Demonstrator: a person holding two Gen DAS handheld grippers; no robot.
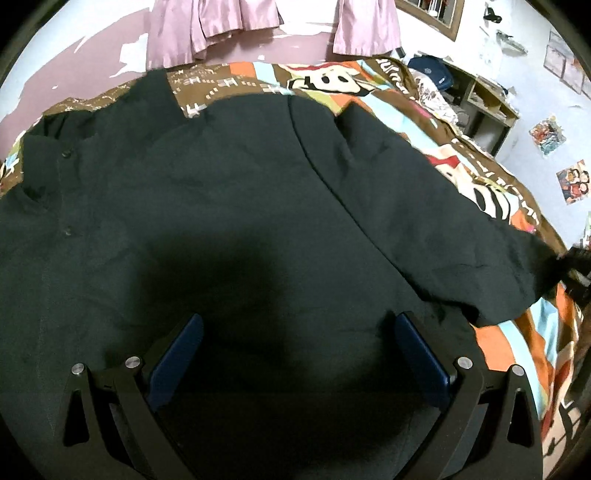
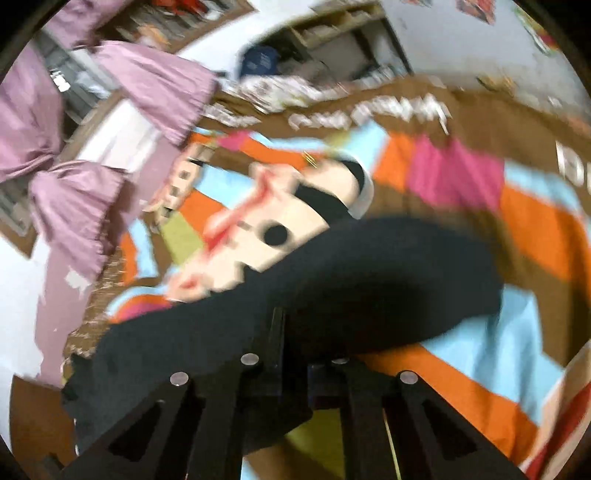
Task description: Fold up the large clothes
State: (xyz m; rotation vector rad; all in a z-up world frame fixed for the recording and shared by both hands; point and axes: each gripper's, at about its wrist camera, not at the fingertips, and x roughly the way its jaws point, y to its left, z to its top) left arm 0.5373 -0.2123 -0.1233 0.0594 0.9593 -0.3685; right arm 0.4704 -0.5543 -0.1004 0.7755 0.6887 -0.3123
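Observation:
A large black button-up shirt (image 1: 221, 177) lies spread on a bed with a colourful patterned cover (image 1: 369, 85). My left gripper (image 1: 295, 332) is open, its blue pads (image 1: 177, 362) wide apart just above the shirt's body. One sleeve (image 1: 461, 236) stretches out to the right, where my right gripper shows at the frame edge (image 1: 572, 262). In the blurred right wrist view my right gripper (image 2: 295, 343) is shut on the black sleeve (image 2: 369, 280) and holds it above the cover (image 2: 535, 229).
Pink curtains (image 1: 207, 29) hang behind the bed. A wooden shelf unit (image 1: 484, 99) with a dark blue bag (image 1: 432, 72) stands at the bed's far right corner. Posters hang on the white wall (image 1: 546, 133).

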